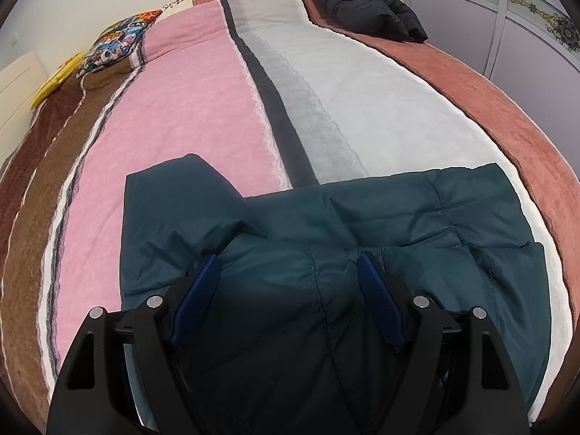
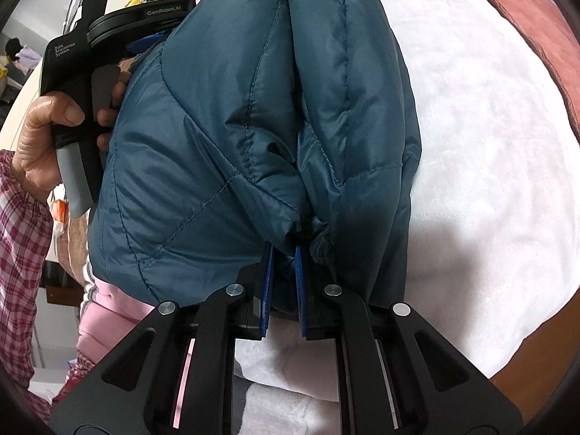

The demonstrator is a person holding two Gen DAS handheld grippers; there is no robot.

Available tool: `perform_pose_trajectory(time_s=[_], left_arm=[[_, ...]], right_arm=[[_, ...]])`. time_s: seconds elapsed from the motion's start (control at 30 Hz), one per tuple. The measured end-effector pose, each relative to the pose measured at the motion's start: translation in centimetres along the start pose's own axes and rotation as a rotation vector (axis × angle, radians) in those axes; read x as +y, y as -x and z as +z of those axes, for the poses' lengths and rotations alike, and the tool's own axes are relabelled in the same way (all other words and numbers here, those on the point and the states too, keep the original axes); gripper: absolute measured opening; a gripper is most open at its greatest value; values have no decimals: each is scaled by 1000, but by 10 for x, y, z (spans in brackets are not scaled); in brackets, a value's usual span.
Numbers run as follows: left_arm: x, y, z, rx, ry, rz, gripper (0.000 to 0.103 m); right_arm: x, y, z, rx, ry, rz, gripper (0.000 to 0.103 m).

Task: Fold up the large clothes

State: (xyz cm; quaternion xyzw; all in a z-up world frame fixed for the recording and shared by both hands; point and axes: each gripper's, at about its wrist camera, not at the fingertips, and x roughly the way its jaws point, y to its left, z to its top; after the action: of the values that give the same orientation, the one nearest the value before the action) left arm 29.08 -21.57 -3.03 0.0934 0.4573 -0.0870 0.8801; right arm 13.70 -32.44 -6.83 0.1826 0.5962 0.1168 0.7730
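Left wrist view looks down over a teal quilted jacket (image 1: 362,224) spread across the near end of a bed whose striped blanket (image 1: 174,108) runs in brown, pink, dark grey, pale grey and white bands, with a rust-coloured cover (image 1: 507,116) along the right edge. Its left gripper (image 1: 288,264) stands with the jaws wide apart, the blue pads (image 1: 197,297) on either side of a puffed fold of the jacket; whether they press on the cloth cannot be told. At the far end of the bed lie a folded black jacket (image 1: 366,3), a cartoon-print pillow (image 1: 119,41) and a yellow cushion (image 1: 58,79), and a lilac wardrobe (image 1: 525,47) stands to the right. Right wrist view shows the right gripper (image 2: 284,253) with jaws drawn narrow, pinching a bunched edge of the teal jacket (image 2: 224,127), which rises in thick folds above the white band of the blanket (image 2: 489,145). At the left of that view a hand (image 2: 43,137) in a red checked sleeve (image 2: 21,217) grips the handle of the other gripper (image 2: 90,54), close against the jacket
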Motion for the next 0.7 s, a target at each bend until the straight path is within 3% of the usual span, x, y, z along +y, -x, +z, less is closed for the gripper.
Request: perform_pose_trajectory(time_s=[0.7], left_arm=[[-2, 14, 6, -36, 22, -11, 76]], right_arm=[[17, -7, 0, -4, -7, -73, 10]])
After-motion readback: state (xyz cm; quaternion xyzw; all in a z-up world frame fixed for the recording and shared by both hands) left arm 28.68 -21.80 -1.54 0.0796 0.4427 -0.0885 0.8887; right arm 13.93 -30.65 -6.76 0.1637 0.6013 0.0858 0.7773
